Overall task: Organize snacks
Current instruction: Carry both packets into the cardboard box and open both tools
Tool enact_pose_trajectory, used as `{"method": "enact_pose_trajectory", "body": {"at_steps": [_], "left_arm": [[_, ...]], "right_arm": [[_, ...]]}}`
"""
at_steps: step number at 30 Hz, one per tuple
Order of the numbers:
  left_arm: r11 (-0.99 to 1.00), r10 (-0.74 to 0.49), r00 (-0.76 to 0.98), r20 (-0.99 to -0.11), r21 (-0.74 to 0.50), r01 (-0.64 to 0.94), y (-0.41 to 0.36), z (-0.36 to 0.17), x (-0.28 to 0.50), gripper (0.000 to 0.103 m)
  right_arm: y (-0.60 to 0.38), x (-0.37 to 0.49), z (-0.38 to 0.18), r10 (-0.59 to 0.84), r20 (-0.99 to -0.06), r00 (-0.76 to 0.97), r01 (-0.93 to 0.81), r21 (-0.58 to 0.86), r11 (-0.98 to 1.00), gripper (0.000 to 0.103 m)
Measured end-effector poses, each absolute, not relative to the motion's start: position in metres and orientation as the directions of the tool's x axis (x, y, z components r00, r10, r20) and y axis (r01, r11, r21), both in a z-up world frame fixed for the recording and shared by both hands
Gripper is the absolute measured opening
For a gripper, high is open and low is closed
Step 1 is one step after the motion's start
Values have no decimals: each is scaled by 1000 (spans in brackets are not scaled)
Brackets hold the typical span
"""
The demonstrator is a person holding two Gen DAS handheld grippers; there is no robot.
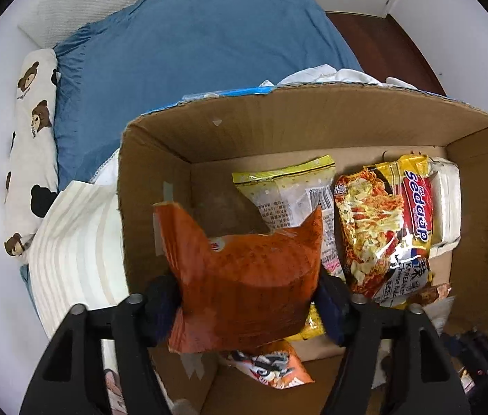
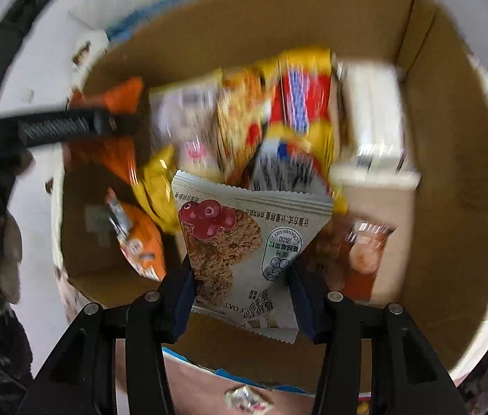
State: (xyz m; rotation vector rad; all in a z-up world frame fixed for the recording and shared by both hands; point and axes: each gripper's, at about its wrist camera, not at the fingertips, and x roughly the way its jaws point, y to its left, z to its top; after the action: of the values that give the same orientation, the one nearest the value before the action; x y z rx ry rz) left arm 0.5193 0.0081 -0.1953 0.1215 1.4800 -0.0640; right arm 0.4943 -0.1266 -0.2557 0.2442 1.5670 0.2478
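Over the cardboard box (image 1: pixel 479 186), several packets already packed; both grippers seemingly clasp theirs, orange packet (image 1: pixel 244 276) left, oat bar (image 2: pixel 244 242) right, still undropped.

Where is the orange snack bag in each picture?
Left wrist view: the orange snack bag sits low in the middle, between the left gripper fingers, above the cardboard box.
Right wrist view: the same bag is at the left, partly behind a black finger, blurred.
Shared landmark: the red and yellow noodle packet lies in the box, right of the bag in the left view, upper middle in the right view.
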Motion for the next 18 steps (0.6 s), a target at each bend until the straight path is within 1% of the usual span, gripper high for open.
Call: {"method": "enact_pose_trajectory", "body": {"at_steps": [1,2,3,11,18], "left_arm": [[993,36,96,-995,47,111,9,-195,520,93],[993,35,103,-994,46,106,10,-193,520,95],[994,36,111,-993,47,98,11,-193,521,96],[998,-48,135,-990,-42,43,20,-180,509,96],[992,-128,215,-968,-128,13,18,-151,463,96]], "right_arm": [[-127,495,-259,297,-955,-13,4,297,955,75],[-129,496,-260,291,-957,-11,13,291,957,92],[-131,497,-261,295,-956,-5,22,294,955,95],[-144,500,-244,259,-964,58,37,262,964,95],[-157,489,-221,186,-972,143,31,192,981,95]]}}
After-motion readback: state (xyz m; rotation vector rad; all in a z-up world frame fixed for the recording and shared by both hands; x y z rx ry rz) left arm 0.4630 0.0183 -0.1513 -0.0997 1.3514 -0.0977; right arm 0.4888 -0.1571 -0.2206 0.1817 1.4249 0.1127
